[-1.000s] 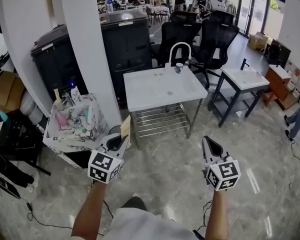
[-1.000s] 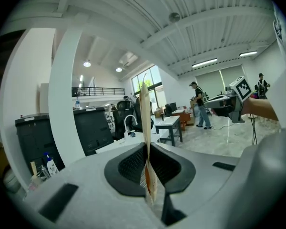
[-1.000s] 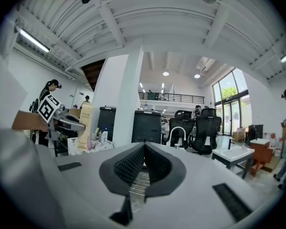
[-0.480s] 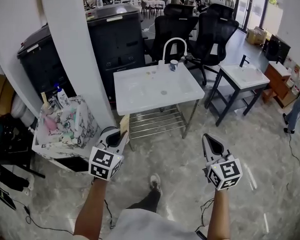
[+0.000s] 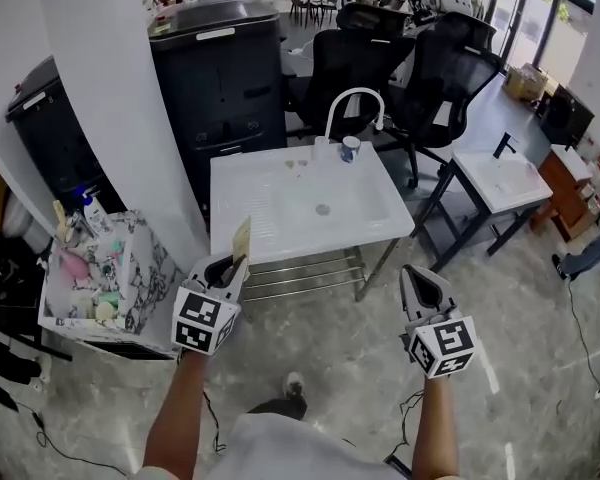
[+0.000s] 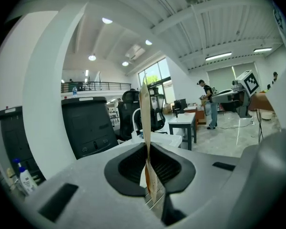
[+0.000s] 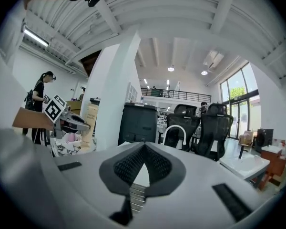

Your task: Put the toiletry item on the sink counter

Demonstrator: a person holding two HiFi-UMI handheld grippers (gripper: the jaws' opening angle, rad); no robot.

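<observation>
A thin tan sachet (image 5: pixel 240 240) stands upright between the jaws of my left gripper (image 5: pixel 230 264), which is shut on it. In the left gripper view the sachet (image 6: pixel 145 123) rises edge-on from the pads, with my left gripper (image 6: pixel 148 147) pointing at the white sink counter (image 6: pixel 168 138). That sink counter (image 5: pixel 242 218) is just ahead, with a white arched faucet (image 5: pixel 354 103) and a small cup (image 5: pixel 350 148) at its far edge. My right gripper (image 5: pixel 421 280) hangs shut and empty at the counter's near right corner; its tips (image 7: pixel 144 146) meet with nothing between them.
A marbled basket (image 5: pixel 140 268) of bottles and tubes stands at the left by a white pillar (image 5: pixel 100 98). Black bins (image 5: pixel 220 58) and office chairs (image 5: pixel 450 78) stand behind the counter. A second small sink stand (image 5: pixel 505 183) is to the right. People are at the far back.
The sink counter has come closer and now lies right in front of both grippers. The basket has slid to the left. Both grippers keep their pose, and the sachet stays held.
</observation>
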